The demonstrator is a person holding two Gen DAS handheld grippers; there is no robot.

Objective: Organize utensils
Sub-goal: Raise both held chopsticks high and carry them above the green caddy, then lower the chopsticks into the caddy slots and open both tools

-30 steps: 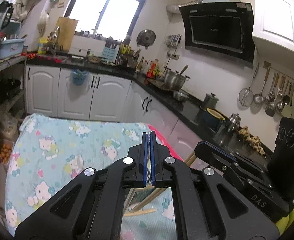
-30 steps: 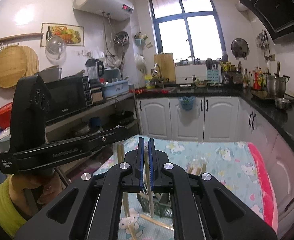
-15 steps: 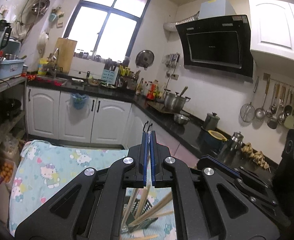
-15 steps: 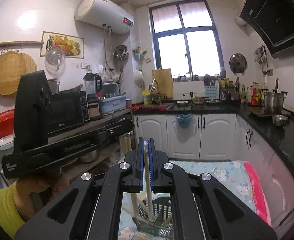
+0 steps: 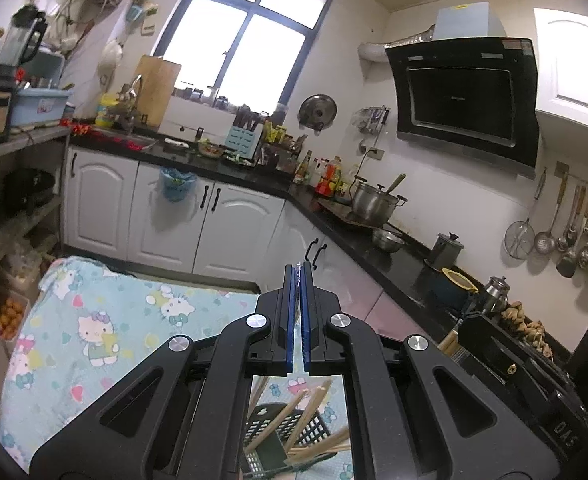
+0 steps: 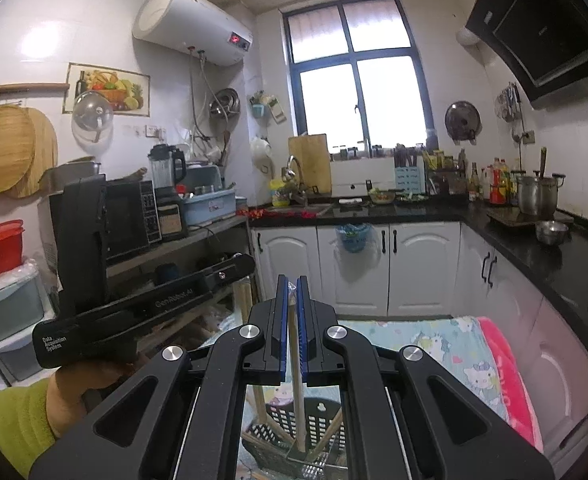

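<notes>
My left gripper (image 5: 298, 276) is shut on a thin plastic-wrapped chopstick whose tip shows between the blue pads. My right gripper (image 6: 290, 288) is shut on a wooden chopstick (image 6: 298, 408) that hangs down into a black perforated basket (image 6: 318, 428). The basket (image 5: 281, 436) also shows under the left gripper, with several wooden chopsticks (image 5: 314, 444) leaning in it. The left gripper's body (image 6: 141, 304), held by a hand, shows at the left of the right wrist view. The right gripper's body (image 5: 510, 368) shows at the right of the left wrist view.
The basket stands on a table with a Hello Kitty cloth (image 5: 93, 332) and a pink edge (image 6: 506, 376). White cabinets (image 6: 358, 268) and a black counter (image 5: 374, 240) with pots lie beyond. Shelves with a microwave (image 6: 129, 220) stand on the left.
Both grippers have risen and tilted up, so more of the room and less of the table shows. The basket with chopsticks has come into view beneath them. Both stay shut.
</notes>
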